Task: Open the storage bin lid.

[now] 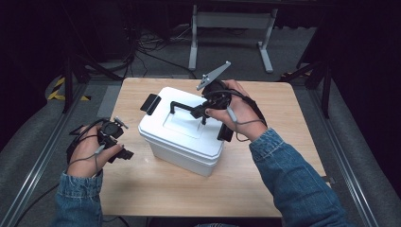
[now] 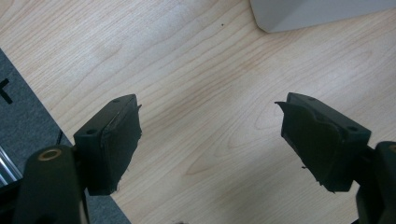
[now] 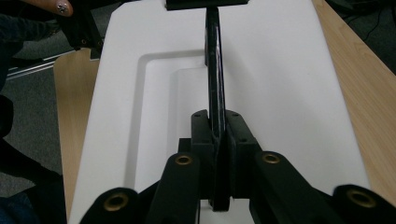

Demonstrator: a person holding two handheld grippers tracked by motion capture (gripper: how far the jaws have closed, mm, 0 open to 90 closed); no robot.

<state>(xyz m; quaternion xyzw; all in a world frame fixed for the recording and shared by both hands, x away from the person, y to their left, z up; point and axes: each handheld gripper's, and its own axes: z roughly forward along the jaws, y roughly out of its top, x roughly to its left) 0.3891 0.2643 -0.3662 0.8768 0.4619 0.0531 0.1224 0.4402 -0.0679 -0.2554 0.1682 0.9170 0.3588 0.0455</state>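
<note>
A white lidded box (image 1: 182,137) stands in the middle of the wooden table (image 1: 265,161), with a black latch (image 1: 151,103) at its far left end. Its black carrying handle (image 1: 185,107) is raised over the lid (image 3: 289,93). My right gripper (image 1: 204,110) is shut on that handle (image 3: 214,79), which runs straight away from between the jaws in the right gripper view. My left gripper (image 1: 124,154) is held low at the table's left edge, left of the box, its jaws wide apart over bare wood (image 2: 210,116) with nothing between them. A corner of the box (image 2: 308,14) shows at the top of that view.
The table's left edge (image 2: 42,107) drops to grey floor right beside my left gripper. Metal rails run along the floor on both sides. A white table frame (image 1: 231,28) and loose cables (image 1: 151,42) stand beyond the far edge.
</note>
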